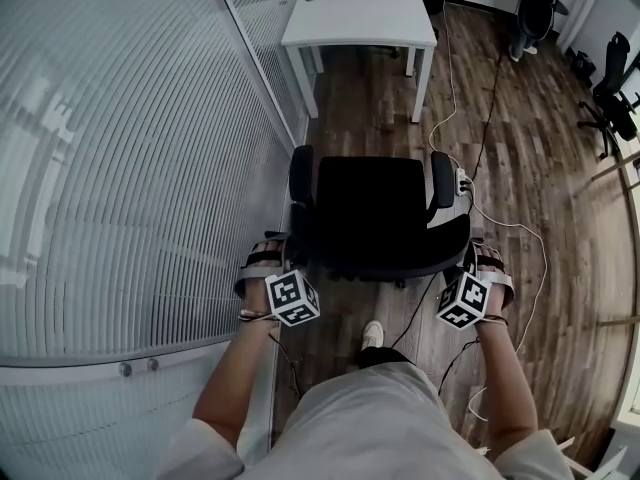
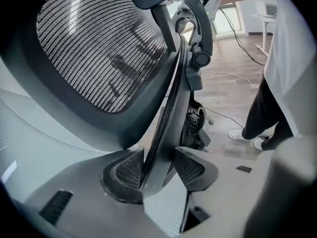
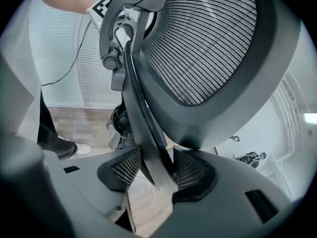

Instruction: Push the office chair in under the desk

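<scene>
A black office chair [image 1: 372,213] stands on the wood floor right in front of me, its seat facing a white desk [image 1: 355,18] further off. My left gripper [image 1: 285,260] is at the left edge of the backrest and my right gripper [image 1: 470,260] at the right edge. In the left gripper view the jaws [image 2: 157,170] close on the backrest's frame edge, below the mesh [image 2: 99,48]. In the right gripper view the jaws [image 3: 154,171] hold the opposite frame edge, under the mesh [image 3: 208,38].
A ribbed glass partition [image 1: 120,168] runs along the left, close to the chair and desk. A power strip [image 1: 462,180] and white cables [image 1: 500,218] lie on the floor at the chair's right. Other black chairs [image 1: 617,88] stand at the far right. My shoe [image 1: 372,335] is behind the chair.
</scene>
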`<state>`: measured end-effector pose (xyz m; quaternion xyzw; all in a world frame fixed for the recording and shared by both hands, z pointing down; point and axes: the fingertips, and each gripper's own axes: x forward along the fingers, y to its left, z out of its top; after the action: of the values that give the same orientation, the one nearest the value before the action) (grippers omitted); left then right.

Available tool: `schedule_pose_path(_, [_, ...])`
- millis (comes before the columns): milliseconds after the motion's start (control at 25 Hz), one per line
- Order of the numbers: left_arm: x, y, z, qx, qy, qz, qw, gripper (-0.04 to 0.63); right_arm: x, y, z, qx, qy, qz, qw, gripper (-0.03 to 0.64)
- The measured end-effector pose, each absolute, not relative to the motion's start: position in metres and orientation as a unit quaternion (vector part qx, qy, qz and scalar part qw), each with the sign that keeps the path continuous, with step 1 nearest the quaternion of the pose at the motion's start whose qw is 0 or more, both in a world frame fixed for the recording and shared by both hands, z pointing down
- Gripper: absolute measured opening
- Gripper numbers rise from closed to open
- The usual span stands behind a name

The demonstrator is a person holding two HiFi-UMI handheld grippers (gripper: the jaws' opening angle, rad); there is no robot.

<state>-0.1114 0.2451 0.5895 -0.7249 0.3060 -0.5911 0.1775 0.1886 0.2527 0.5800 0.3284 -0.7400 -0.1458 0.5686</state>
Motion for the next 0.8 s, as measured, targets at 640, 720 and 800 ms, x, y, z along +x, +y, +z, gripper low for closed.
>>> schedule_pose_path(640, [-0.114,0.171,0.581,-0.714,0.32,-0.599,0.17,0.207,0.185,0.176,0.566,0.321,-0.75,-0.162,0.554,0.219])
schedule_pose_path(720, [-0.115,0.161,0.58,-0.714,0.321,-0.599,0.17,0.207,0.183,0.166,0.566,0.321,-0.751,-0.161,0.554,0.219])
schedule_pose_path(800, [-0.115,0.151,0.582,-0.714,0.321,-0.599,0.171,0.207,0.183,0.158,0.568,0.32,-0.752,-0.159,0.554,0.219])
